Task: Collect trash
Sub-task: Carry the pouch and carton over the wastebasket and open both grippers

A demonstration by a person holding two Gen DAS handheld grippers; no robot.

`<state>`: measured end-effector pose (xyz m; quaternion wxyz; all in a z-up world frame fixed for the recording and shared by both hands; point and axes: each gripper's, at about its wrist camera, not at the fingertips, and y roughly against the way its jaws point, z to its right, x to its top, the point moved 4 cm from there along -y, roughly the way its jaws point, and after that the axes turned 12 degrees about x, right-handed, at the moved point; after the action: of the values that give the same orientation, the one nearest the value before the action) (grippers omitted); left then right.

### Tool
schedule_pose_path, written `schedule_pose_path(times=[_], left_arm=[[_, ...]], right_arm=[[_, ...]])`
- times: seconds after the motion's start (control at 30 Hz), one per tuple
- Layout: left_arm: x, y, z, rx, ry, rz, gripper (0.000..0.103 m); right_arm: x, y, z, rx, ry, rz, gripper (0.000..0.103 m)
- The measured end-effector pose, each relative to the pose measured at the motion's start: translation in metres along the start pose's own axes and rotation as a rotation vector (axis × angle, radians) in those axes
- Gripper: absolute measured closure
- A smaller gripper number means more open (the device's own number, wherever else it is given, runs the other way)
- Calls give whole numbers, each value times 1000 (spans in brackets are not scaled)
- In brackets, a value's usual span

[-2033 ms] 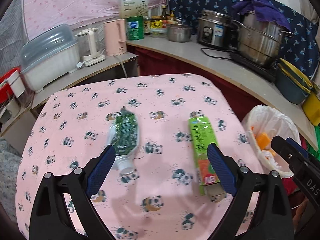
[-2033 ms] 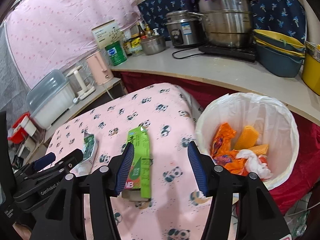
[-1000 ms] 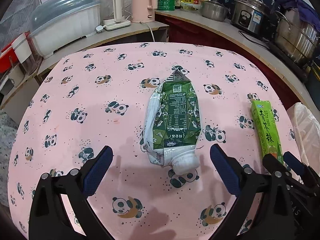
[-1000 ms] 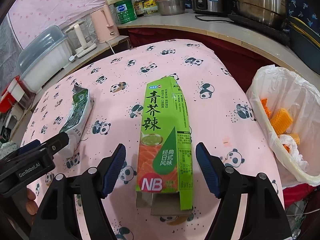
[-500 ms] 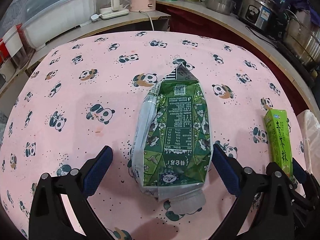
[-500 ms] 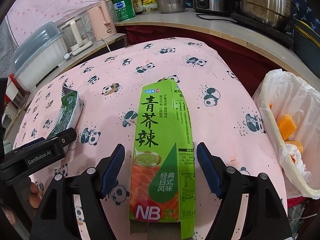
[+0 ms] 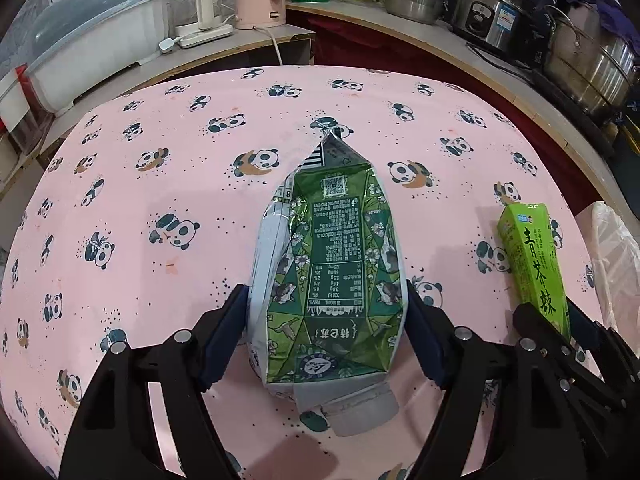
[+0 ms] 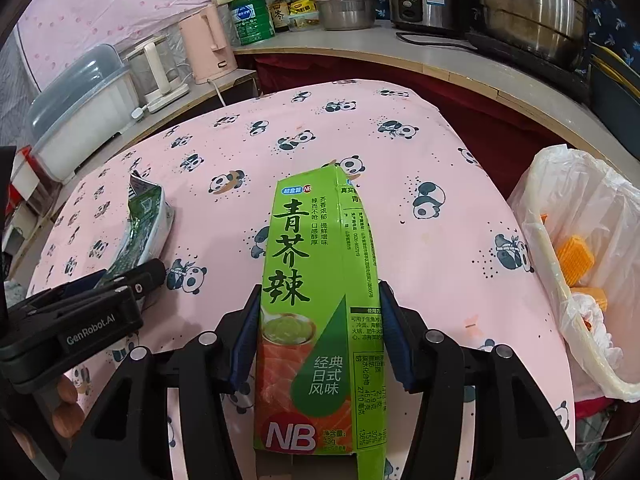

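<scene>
A crushed dark green drink carton [image 7: 332,264] with a white cap lies on the pink panda tablecloth [image 7: 160,184]. My left gripper [image 7: 326,344] is shut on its lower sides, pads touching both edges. A bright green box [image 8: 320,304] marked NB lies on the same cloth, and my right gripper [image 8: 318,336] is shut on its sides. The box also shows in the left wrist view [image 7: 534,264], and the carton in the right wrist view [image 8: 144,224]. The left gripper shows at the left in the right wrist view [image 8: 92,304].
A bin lined with a white bag [image 8: 576,240] holding orange and white trash stands off the table's right edge. Behind the table a counter [image 8: 440,56] carries steel pots, a rice cooker, a pink kettle [image 8: 206,48] and a lidded white tub [image 7: 92,36].
Both grippers moved forward and closed: the left jaws now press the carton's sides, the right jaws press the box's sides. Both items look larger and nearer.
</scene>
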<state>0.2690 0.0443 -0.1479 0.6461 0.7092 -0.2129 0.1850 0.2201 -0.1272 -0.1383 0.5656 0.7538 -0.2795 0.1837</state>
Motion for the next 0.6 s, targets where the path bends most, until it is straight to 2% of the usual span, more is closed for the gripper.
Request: schedule_pose_path(times=[0.6], left_arm=[[-11,78,43,-43,-65,97,32]], right_arm=[[7,81,14,15,-36,143,50]])
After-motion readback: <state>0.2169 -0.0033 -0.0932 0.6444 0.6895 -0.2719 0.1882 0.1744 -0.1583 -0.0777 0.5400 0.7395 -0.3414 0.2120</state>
